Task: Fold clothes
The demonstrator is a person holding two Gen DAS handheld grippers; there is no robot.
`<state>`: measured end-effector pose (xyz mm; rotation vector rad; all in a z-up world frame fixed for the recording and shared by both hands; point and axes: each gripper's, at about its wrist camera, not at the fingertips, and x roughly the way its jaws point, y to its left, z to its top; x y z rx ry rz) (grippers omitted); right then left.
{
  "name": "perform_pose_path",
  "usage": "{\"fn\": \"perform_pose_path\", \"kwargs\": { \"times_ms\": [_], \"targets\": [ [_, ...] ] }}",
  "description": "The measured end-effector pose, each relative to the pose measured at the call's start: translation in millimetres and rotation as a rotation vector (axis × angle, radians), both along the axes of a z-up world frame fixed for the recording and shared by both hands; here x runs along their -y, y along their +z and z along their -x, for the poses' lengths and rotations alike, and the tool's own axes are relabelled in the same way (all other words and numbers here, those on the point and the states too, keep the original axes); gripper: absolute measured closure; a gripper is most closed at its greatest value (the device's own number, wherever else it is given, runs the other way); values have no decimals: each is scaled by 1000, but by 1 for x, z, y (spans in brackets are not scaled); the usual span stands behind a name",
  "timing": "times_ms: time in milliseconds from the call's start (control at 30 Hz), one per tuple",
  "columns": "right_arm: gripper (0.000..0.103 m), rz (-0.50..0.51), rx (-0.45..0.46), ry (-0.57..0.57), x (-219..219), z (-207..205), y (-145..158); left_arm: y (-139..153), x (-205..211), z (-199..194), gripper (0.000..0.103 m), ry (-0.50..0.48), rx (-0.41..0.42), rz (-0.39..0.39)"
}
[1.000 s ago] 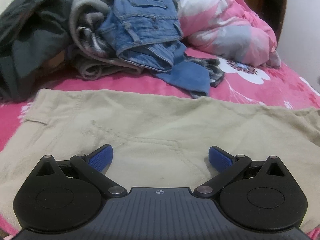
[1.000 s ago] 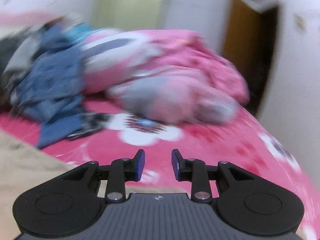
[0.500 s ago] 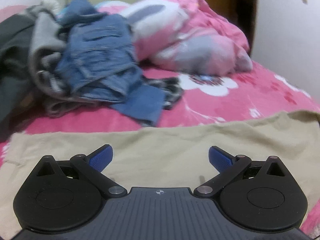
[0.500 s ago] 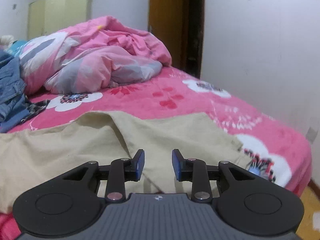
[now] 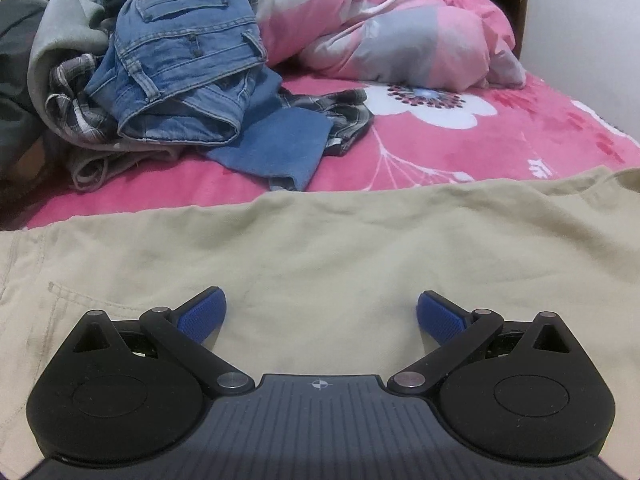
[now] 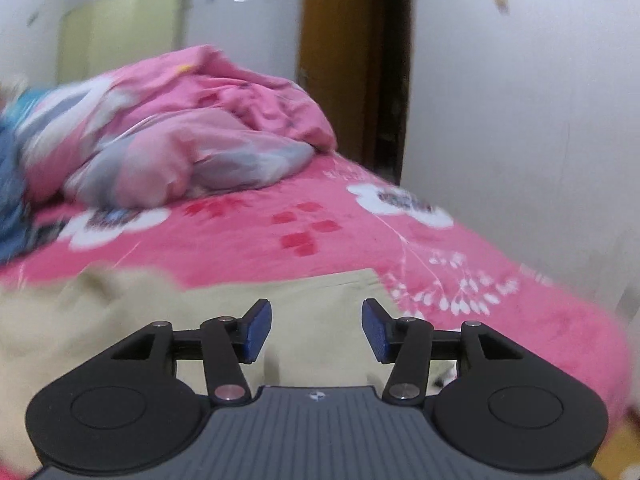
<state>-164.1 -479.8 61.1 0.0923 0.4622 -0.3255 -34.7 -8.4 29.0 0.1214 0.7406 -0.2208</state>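
The khaki trousers lie spread flat across the bed, just in front of both my tools, and everything I say is placed from them. My left gripper hangs over their middle with its jaws spread wide and nothing between them; my right gripper is over their far right end, near the hem, its jaws opening at this moment, about halfway apart, also with no cloth between the pads. The right view is smeared, so I judge the main risk is there: if I close while moving, I may pinch only the top layer of the hem, or miss the edge and catch the pink bedsheet beyond the trousers instead. A one-layer grip would let the lower leg stay behind and the fold would come out crooked. On the left, my jaws sit over flat cloth with no edge near, so closing there would likely bunch a ridge rather than take a clean hold. Beyond the trousers, the pile of jeans and other clothes lies close to their far edge; a wide sweep could drag the blue leg into the fold.
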Motion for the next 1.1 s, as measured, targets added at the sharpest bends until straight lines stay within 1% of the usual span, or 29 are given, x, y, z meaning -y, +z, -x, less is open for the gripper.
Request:
{"fn": "perform_pose_path", "kwargs": {
  "times_ms": [100,200,233,300,367,400,433,467,500,533,567,633,800,867,1000,1100],
  "targets": [
    [49,-146,-49,15,63,-40,-10,-1,2,-1,0,2,4,-5],
    [49,-170,-139,23,98,-76,-26,-2,3,-2,0,3,12,-9],
    [49,-193,-162,24,109,-86,-32,-3,3,-2,0,4,15,-9],
    [50,-251,-191,59,121,-99,-41,-3,4,-2,0,6,19,-10],
    [51,-258,-208,95,124,-106,-45,-4,4,-2,0,9,21,-11],
    [52,-245,-216,115,123,-107,-45,-4,4,-2,0,9,22,-12],
    [56,-228,-225,130,120,-107,-45,-4,5,-2,0,10,24,-13],
    [65,-211,-233,144,118,-107,-45,-4,5,-2,0,10,25,-15],
    [67,-196,-237,148,116,-106,-45,-4,5,-2,0,10,27,-15],
    [77,-180,-237,149,114,-104,-45,-4,5,-2,0,12,28,-15],
    [96,-168,-232,144,113,-102,-43,-4,5,-2,0,13,29,-15],
    [98,-147,-197,123,112,-95,-36,-5,5,-2,0,19,32,-16],
    [99,-27,-82,42,100,-71,-15,-3,5,-3,0,37,28,-19],
    [99,-3,-50,14,102,-63,-9,-3,5,-3,0,41,25,-18],
    [99,6,-73,3,107,-71,-20,-4,5,-3,0,43,27,-22],
    [100,10,-147,-27,113,-89,-42,-4,6,-3,0,44,27,-22]
  ]
}}
